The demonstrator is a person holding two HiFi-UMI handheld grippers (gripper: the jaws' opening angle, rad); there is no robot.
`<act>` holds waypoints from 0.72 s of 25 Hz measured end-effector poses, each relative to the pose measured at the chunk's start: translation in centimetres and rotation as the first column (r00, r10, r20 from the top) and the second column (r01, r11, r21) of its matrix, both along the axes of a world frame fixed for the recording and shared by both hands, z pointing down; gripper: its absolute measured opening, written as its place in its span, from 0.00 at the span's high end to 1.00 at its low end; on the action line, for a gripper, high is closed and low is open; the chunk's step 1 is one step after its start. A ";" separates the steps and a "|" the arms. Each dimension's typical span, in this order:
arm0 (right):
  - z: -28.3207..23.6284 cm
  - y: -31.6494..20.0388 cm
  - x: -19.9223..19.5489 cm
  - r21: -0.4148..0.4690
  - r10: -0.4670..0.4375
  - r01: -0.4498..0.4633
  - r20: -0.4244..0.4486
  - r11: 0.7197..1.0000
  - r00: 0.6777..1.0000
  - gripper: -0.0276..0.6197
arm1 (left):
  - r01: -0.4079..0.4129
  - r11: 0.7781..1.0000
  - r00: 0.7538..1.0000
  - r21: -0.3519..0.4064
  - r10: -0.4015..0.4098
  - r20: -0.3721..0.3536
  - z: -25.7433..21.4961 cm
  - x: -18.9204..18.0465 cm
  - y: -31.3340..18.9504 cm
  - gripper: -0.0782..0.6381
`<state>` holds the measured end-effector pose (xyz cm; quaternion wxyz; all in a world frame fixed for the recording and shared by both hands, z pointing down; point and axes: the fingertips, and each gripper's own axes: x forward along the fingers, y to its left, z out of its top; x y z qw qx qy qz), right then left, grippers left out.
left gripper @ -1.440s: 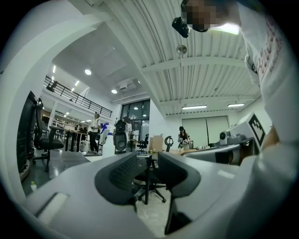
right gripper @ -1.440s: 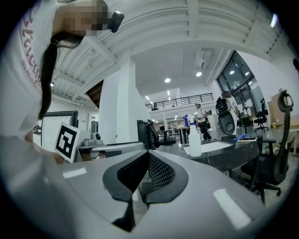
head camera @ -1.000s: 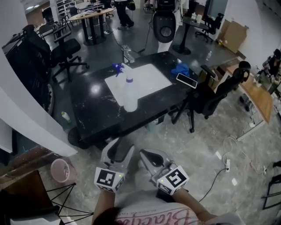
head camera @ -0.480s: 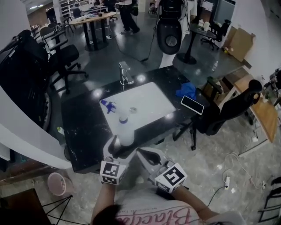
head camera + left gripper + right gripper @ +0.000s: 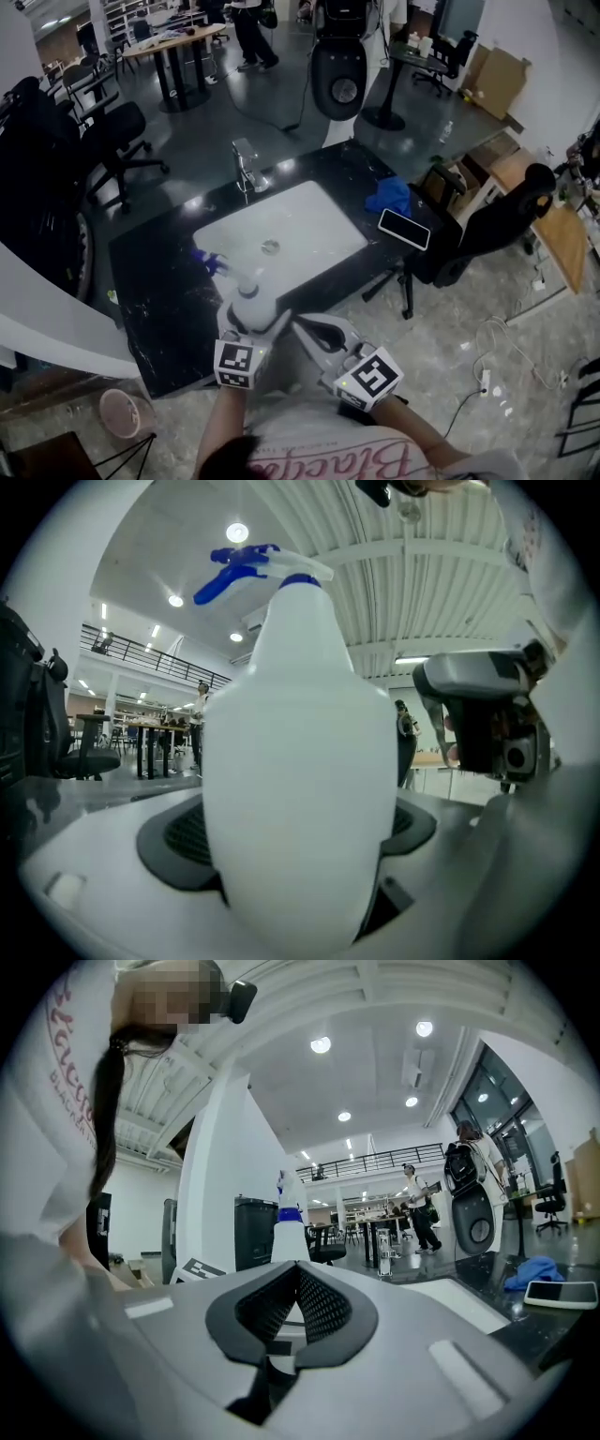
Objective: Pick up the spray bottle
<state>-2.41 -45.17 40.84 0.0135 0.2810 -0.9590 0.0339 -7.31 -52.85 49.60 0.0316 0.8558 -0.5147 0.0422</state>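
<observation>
the spray bottle (image 5: 248, 302) stands upright at the near edge of the black surface (image 5: 159, 281), just near of the white sink basin (image 5: 300, 230). its blue trigger (image 5: 206, 262) points far-left. i can't tell whether its base rests on the surface or hangs just above it.

my left claw (image 5: 251, 323) is clenched on the bottle's white body. in the left gripper view the bottle (image 5: 300, 789) fills the gap, with a dark pad pressed to each side (the trigger (image 5: 234, 564) shows high up there).

my right claw (image 5: 314, 330) sits just right of the left one, near of the surface's edge. its jaws are together on nothing in the right gripper view (image 5: 295, 1312).

farther out, a faucet (image 5: 246, 167) stands on the basin's far side. a blue cloth (image 5: 389, 195) and a phone (image 5: 404, 229) lie at the right end. an office chair (image 5: 487, 220) stands on the floor to the right.
</observation>
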 end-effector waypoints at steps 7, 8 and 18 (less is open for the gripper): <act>-0.4 -0.8 -0.2 0.005 0.031 -0.031 0.014 1.000 0.999 0.95 | -0.077 0.997 0.996 0.015 0.076 0.043 0.0 1.2 -0.4 0.30; -0.4 -0.9 -0.1 0.005 0.039 -0.039 0.017 0.999 0.999 0.95 | -0.079 0.997 0.996 0.012 0.079 0.036 0.0 1.1 -0.3 0.30; -1.6 -2.3 -0.4 -0.012 0.089 -0.089 0.063 0.996 0.994 0.95 | -0.087 0.993 0.996 0.078 0.087 -0.007 -6.1 -0.6 0.6 0.30</act>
